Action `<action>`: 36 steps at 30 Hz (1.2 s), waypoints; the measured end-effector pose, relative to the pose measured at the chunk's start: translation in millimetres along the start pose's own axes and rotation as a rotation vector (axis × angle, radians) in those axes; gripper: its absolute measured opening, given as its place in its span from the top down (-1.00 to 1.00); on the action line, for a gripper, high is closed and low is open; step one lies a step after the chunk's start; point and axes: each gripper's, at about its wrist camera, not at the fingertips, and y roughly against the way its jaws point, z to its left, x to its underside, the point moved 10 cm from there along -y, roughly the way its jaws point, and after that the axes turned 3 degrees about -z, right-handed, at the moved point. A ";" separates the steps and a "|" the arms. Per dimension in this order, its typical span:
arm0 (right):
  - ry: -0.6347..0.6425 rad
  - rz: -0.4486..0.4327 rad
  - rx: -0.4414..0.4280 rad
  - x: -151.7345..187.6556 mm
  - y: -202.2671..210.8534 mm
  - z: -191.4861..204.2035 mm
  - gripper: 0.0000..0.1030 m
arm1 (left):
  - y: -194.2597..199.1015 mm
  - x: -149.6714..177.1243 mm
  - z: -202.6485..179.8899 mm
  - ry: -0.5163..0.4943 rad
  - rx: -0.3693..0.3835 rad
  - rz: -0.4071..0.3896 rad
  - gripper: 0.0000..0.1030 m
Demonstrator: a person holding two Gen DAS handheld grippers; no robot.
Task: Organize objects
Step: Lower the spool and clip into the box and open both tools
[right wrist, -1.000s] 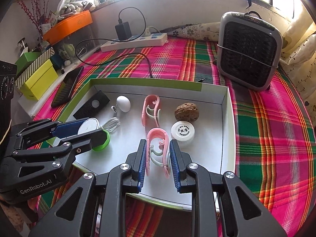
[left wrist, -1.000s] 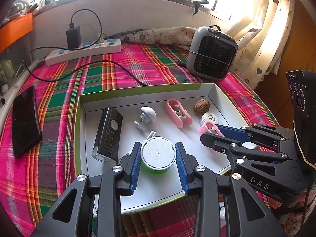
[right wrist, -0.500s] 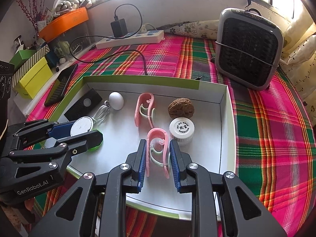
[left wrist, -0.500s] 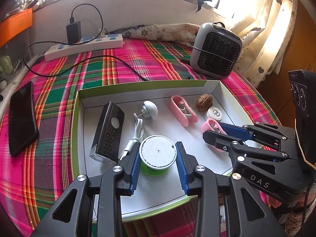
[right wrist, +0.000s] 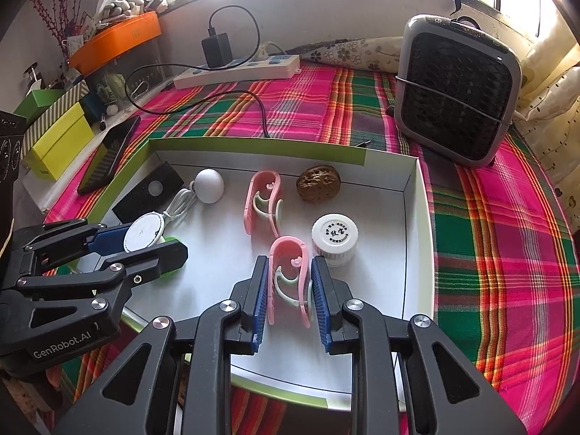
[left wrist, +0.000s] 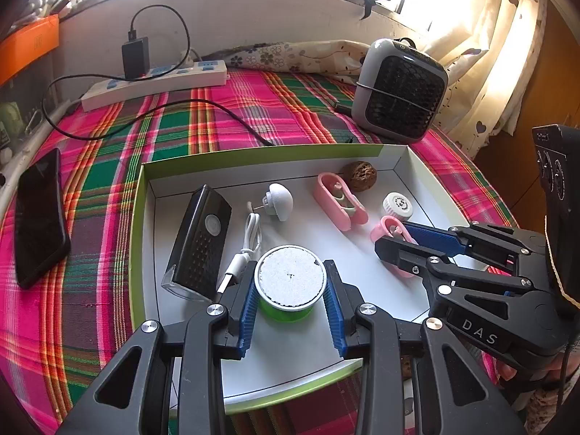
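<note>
- Plaid cloth (left wrist: pixel 108 188) in pink and green under a shallow white tray (left wrist: pixel 145 239) with green rim, window behind.
- Left gripper (left wrist: pixel 291 297) angled downward at tray's near edge, clamped on green tub (left wrist: pixel 288 286) with white lid, 1 blue pad on each side.
- Right gripper (right wrist: pixel 288 290) likewise tilted down, squeezed onto pink clip (right wrist: pixel 290 272), clip upright between pads.
- Farther in: 2nd pink clip (right wrist: pixel 262 201), white cap (right wrist: pixel 335 235), walnut (right wrist: pixel 318 184), black light (left wrist: pixel 199 246), white cable (left wrist: pixel 250 239).
- Beyond tray: grey fan (right wrist: pixel 456 87), power strip (left wrist: pixel 152 81), phone (left wrist: pixel 38 214).
</note>
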 end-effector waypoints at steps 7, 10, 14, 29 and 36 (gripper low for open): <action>0.000 0.002 0.009 -0.1 -0.2 1.0 0.46 | 0.1 0.0 -0.3 -0.001 -0.002 0.000 0.38; 0.004 0.002 0.006 0.9 0.1 2.1 0.39 | 0.6 0.2 0.5 -0.001 -0.001 0.000 0.38; 0.008 -0.003 0.006 0.8 1.4 4.6 0.27 | 1.1 0.6 0.1 -0.001 -0.002 0.000 0.38; -0.003 -0.025 0.024 -0.7 11.2 1.7 0.13 | 9.7 1.8 -2.0 0.000 0.003 -0.015 0.21; -0.002 -0.044 0.036 -2.5 20.9 1.0 0.13 | 19.5 1.7 -0.1 0.012 0.000 -0.029 0.18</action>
